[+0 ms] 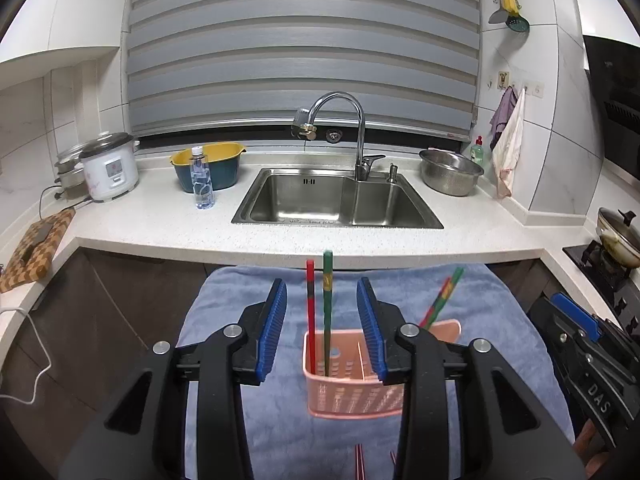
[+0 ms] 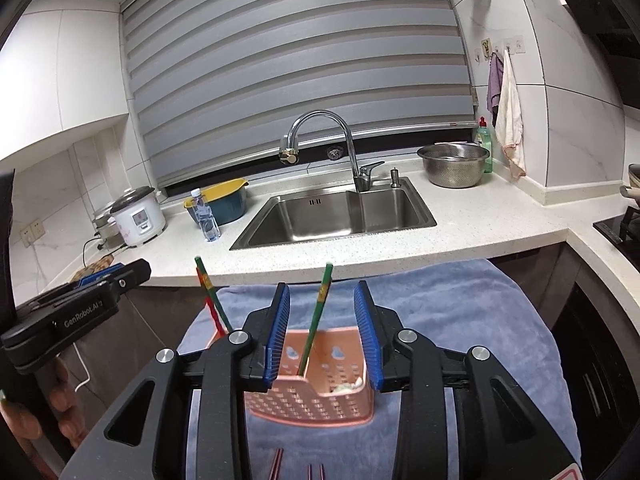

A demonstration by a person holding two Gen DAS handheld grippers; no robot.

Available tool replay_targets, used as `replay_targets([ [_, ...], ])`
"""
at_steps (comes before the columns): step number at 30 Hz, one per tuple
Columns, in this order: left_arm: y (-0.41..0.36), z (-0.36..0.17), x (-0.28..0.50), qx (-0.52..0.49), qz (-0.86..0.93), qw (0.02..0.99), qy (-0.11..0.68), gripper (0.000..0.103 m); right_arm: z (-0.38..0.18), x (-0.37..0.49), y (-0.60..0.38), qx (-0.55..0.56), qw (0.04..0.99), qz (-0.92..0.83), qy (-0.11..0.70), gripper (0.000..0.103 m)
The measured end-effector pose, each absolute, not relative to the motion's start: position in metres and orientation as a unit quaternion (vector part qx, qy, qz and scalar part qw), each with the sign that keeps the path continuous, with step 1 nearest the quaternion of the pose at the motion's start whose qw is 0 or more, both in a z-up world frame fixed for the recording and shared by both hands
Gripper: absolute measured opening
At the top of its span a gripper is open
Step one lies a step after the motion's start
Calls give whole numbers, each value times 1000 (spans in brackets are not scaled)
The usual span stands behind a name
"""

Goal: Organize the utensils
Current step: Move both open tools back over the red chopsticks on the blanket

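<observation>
A pink perforated utensil basket (image 1: 352,396) stands on a blue towel (image 1: 240,300). A red chopstick (image 1: 311,312) and a green chopstick (image 1: 327,312) stand upright in its left compartment, between the blue pads of my open left gripper (image 1: 322,286), which touch neither. Another red-and-green pair (image 1: 440,300) leans out of the right end. In the right wrist view the basket (image 2: 316,404) holds a green chopstick (image 2: 318,312) that rises between the fingers of my open right gripper (image 2: 322,288), untouched. More chopsticks (image 2: 276,464) lie on the towel below.
Behind the towel runs a white counter with a steel sink (image 1: 336,200) and faucet (image 1: 340,128). A water bottle (image 1: 202,180), a yellow-and-blue basin (image 1: 208,164) and a rice cooker (image 1: 110,168) stand left; a steel colander bowl (image 1: 450,172) stands right. A stove with a pan (image 1: 618,240) is far right.
</observation>
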State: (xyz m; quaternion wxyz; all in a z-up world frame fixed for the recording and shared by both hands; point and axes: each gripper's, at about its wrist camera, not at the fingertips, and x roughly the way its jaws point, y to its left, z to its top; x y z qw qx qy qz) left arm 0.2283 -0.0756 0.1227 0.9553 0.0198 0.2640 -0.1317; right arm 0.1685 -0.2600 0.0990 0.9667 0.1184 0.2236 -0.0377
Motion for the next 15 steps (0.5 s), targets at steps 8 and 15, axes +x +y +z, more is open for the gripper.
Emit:
replay_targets([
  [8, -56, 95, 185, 22, -131, 948, 289, 43, 66, 114, -249, 99, 957, -41, 269, 35],
  [15, -41, 45, 152, 27, -132, 929, 345, 44, 15, 65, -246, 101, 938, -57, 327, 35],
])
